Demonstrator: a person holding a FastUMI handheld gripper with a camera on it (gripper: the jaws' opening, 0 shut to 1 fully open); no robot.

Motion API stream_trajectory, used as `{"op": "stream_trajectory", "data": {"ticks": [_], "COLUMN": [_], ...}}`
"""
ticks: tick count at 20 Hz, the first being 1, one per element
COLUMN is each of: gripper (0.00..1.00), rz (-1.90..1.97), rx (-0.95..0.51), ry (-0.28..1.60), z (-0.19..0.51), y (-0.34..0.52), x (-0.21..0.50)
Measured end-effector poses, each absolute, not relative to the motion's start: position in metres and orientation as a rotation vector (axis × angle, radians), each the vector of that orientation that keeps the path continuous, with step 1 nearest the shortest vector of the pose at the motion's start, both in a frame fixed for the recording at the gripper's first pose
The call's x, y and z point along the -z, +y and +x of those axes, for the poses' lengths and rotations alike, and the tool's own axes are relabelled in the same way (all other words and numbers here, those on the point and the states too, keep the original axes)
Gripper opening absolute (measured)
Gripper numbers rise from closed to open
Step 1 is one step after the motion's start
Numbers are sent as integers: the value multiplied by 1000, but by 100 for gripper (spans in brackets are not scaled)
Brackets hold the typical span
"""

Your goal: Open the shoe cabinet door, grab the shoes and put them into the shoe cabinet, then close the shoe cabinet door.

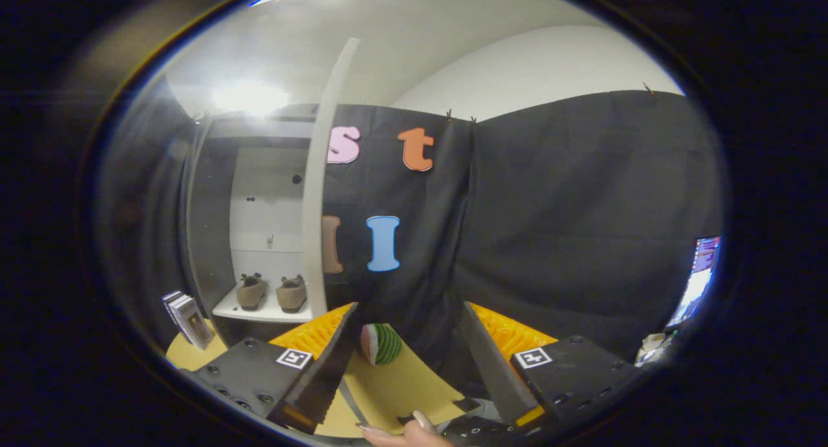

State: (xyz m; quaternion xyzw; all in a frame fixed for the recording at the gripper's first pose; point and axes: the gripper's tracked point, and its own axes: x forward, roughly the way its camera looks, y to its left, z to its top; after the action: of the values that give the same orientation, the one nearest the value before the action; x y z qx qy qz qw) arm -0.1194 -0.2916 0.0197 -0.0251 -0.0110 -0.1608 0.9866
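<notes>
Claw [409,343] open (empty), shoes [272,292] beyond, shelved

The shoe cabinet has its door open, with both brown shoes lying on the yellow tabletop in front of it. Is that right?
Not quite. The shoe cabinet door is open, but the gripper view shows both brown shoes standing side by side on the white shelf inside it, not on the yellow tabletop. The hand-held gripper is open and holds nothing.
</notes>
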Motion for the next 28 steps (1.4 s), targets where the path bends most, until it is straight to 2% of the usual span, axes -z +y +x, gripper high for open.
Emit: {"op": "stream_trajectory", "data": {"ticks": [5,13,20,28], "gripper": [96,95,94,94], "rz": [6,33,89,114], "rx": [139,-111,-111,-94], "ry": [-23,5,-3,-10], "z": [-64,-9,-8,-23], "y": [-319,-284,-280,-229], "x": [-19,-7,-6,-4]}}
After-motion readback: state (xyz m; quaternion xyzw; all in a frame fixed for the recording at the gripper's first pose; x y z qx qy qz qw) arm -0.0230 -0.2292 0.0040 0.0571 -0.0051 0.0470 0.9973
